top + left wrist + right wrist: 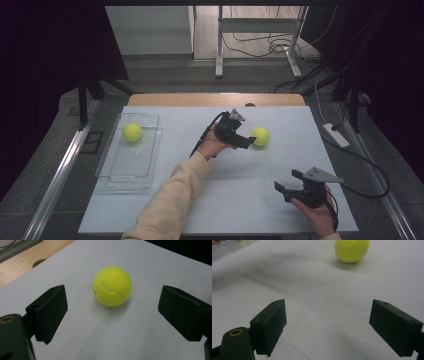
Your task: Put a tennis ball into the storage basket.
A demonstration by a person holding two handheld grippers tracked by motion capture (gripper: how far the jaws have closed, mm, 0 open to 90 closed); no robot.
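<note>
high view: a clear plastic tray (pixel 116 170) sits at the left side of the white desk (pixel 240 210), and inside it, at its far end, lies one yellow-green tennis ball (pixel 132 132). a second tennis ball (pixel 260 136) rests on the bare desk right of centre, well apart from the tray. the left tongs (pixel 248 141), held by a hand on a cream-sleeved arm (pixel 172 200) that reaches across from the bottom, sit just beside this second ball with their tips at its left side; whether they touch it cannot be told from here. the right tongs (pixel 281 188) are held low near the desk's front right corner, pointing left, well apart from both balls. a strip of bare wood (pixel 215 99) shows at the far edge of the desk.

left gripper view: the left tongs (pixel 112 312) stand wide apart, holding nothing. the second tennis ball (pixel 112 286) lies on the desk just ahead of them, between the lines of the two jaws and touching neither. its felt is bright yellow-green and fuzzy, with a pale curved seam across the front and a soft shadow beneath.

right gripper view: the right tongs (pixel 328 327) are also spread wide and empty above the white surface. a tennis ball (pixel 352 250) sits far ahead at the top edge, partly cut off, its seam just visible.
</note>
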